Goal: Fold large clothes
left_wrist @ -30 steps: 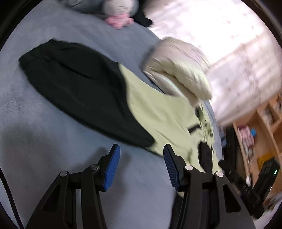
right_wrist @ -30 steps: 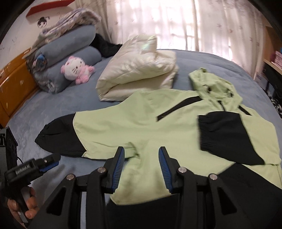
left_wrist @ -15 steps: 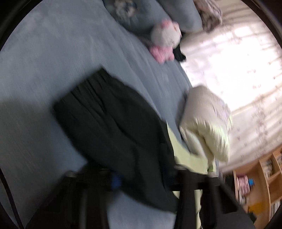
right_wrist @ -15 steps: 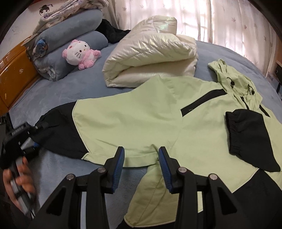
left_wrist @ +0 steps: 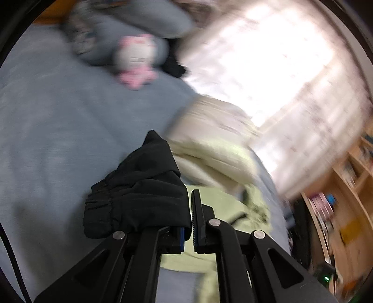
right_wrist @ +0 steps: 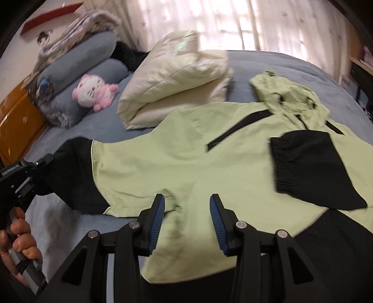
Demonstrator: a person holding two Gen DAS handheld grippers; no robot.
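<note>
On the blue bed (right_wrist: 268, 60) your green jacket (right_wrist: 186, 163) lies spread flat, hood (right_wrist: 289, 98) toward the curtained window (right_wrist: 209, 21). Your left claw (left_wrist: 187, 216) is clenched on the black cuff (left_wrist: 139, 195) of the jacket's sleeve, whose gathered fabric bunches over the left finger; in the right wrist view that claw (right_wrist: 44, 160) sits at the sleeve's black end (right_wrist: 70, 177), with your hand (right_wrist: 18, 242) on its handle. Your right claw (right_wrist: 187, 219) is released, its blue pads (right_wrist: 158, 221) parted with nothing between them, over the jacket's lower green edge. The other black sleeve (right_wrist: 310, 167) is already folded across the jacket's chest. Beyond the jacket's shoulder rests a folded cream jacket (right_wrist: 174, 77). Near the rolled grey blankets (right_wrist: 81, 67) at the head of the bed sits a pink and white plush cat (right_wrist: 93, 93). Much of the left wrist view is blurred.
</note>
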